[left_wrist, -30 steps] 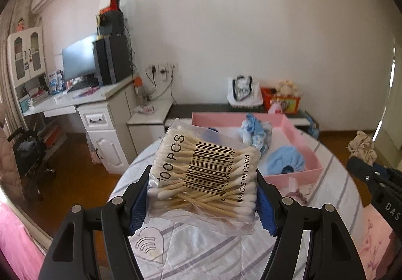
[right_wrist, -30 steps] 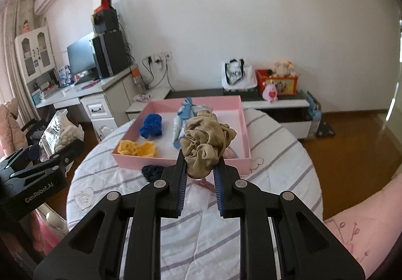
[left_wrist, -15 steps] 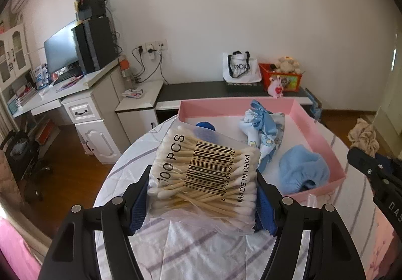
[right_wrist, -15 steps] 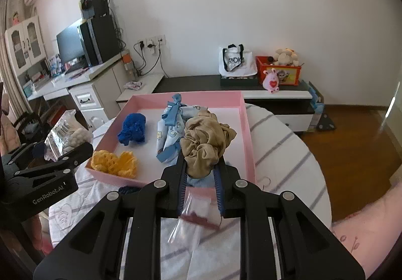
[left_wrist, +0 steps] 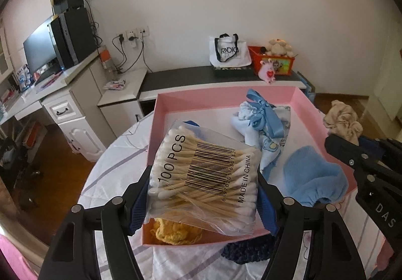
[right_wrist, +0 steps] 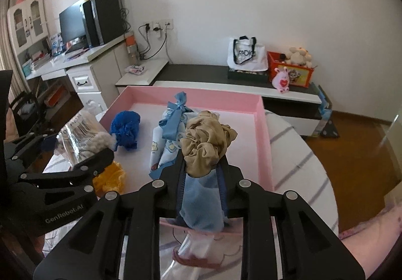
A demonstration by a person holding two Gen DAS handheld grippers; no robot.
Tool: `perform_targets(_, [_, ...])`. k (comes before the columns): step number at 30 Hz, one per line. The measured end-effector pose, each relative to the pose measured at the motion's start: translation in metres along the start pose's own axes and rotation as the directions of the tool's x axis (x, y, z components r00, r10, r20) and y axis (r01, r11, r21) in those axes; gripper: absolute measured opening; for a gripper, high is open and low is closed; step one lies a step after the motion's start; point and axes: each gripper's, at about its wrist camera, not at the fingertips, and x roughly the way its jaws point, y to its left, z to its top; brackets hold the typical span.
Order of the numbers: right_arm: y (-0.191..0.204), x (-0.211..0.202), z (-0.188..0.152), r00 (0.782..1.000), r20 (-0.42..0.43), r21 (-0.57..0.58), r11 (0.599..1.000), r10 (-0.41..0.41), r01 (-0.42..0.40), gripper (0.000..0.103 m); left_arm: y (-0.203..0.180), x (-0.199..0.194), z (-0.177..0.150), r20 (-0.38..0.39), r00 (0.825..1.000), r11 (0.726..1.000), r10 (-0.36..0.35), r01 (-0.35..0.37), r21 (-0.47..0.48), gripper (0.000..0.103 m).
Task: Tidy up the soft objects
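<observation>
Our left gripper pinches the swabs, our right gripper the scrunchie, above the tray for dropping.

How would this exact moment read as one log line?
left tool: holding clear cotton-swab bag | right tool: holding tan fabric scrunchie | both above pink tray

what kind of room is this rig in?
Looks like a home bedroom or study, not a lab: a desk with a monitor, a low cabinet holding a plush toy and tote bag, and a round table under a striped cloth.
</observation>
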Motion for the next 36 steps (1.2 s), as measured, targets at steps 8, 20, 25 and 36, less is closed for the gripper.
perform_targets(8, [-0.002, 0.002, 0.0, 0.999, 0.029, 0.01, 0.999, -0.043, 0.043, 0.074, 0.013, 0.024, -0.003, -0.018, 0.999, 0.999, 0.035, -0.035, -0.017, 0.089])
perform_targets(20, [-0.018, -0.01, -0.012, 0.991, 0.016, 0.048, 0.99, -0.131, 0.13, 0.103, 0.031, 0.001, -0.047, -0.018, 0.999, 0.987, 0.051, -0.053, -0.151, 0.101])
perform_targets(25, [-0.018, -0.011, -0.017, 0.992, -0.005, 0.054, 0.991, -0.126, 0.126, 0.103, 0.035, -0.017, -0.059, -0.018, 0.998, 0.984, 0.054, -0.057, -0.166, 0.101])
perform_targets(36, [-0.019, -0.022, -0.024, 0.992, -0.005, 0.066, 0.989, -0.129, 0.13, 0.103, 0.029, -0.041, -0.067, 0.008, 0.998, 0.986, 0.055, -0.053, -0.156, 0.101])
